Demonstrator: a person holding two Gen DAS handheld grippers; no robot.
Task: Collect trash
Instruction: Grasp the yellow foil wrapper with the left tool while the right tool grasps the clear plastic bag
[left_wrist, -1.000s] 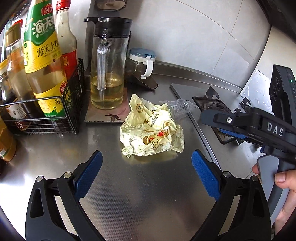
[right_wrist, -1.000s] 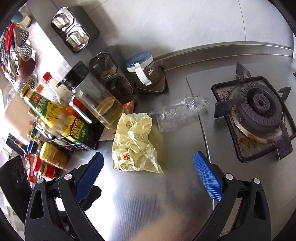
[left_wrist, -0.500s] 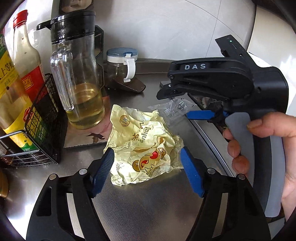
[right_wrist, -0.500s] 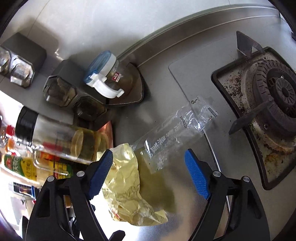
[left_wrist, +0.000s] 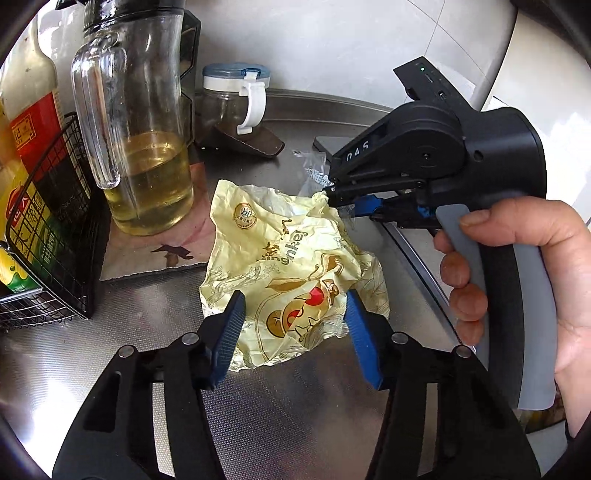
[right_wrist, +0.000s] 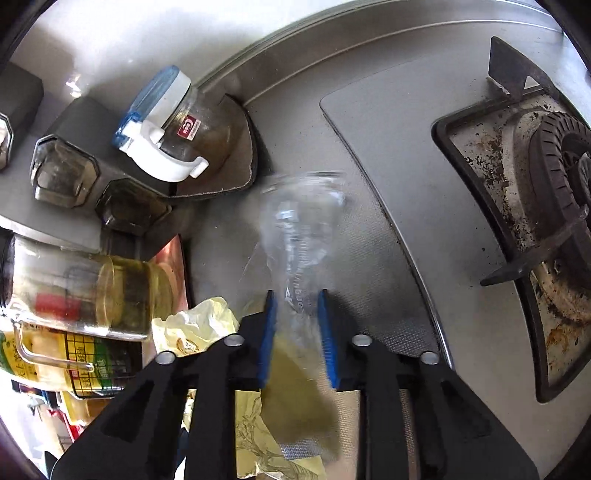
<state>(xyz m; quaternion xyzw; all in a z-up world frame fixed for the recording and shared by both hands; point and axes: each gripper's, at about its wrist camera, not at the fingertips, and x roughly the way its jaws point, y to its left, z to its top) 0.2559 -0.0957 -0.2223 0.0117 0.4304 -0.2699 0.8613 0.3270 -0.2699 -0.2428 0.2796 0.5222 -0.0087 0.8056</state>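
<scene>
A crumpled yellow wrapper (left_wrist: 291, 269) lies on the steel counter. My left gripper (left_wrist: 295, 317) has its blue pads on both sides of the wrapper's near end, pressing it. A clear plastic wrapper (right_wrist: 301, 236) lies beyond it, towards the stove. My right gripper (right_wrist: 297, 325) is shut on the near end of the clear wrapper; the gripper body (left_wrist: 436, 162) and the hand show in the left wrist view. The yellow wrapper (right_wrist: 195, 325) shows below and left of the right gripper's fingers.
An oil pitcher (left_wrist: 140, 147) on a coaster and a wire basket (left_wrist: 55, 229) of sauce bottles stand to the left. A lidded jar (left_wrist: 236, 99) and spice jars (right_wrist: 59, 173) stand at the back wall. The gas burner (right_wrist: 546, 192) is at the right.
Both grippers moved forward and closed: the left onto the yellow wrapper, the right onto the clear plastic wrapper, which has lifted and turned end-on.
</scene>
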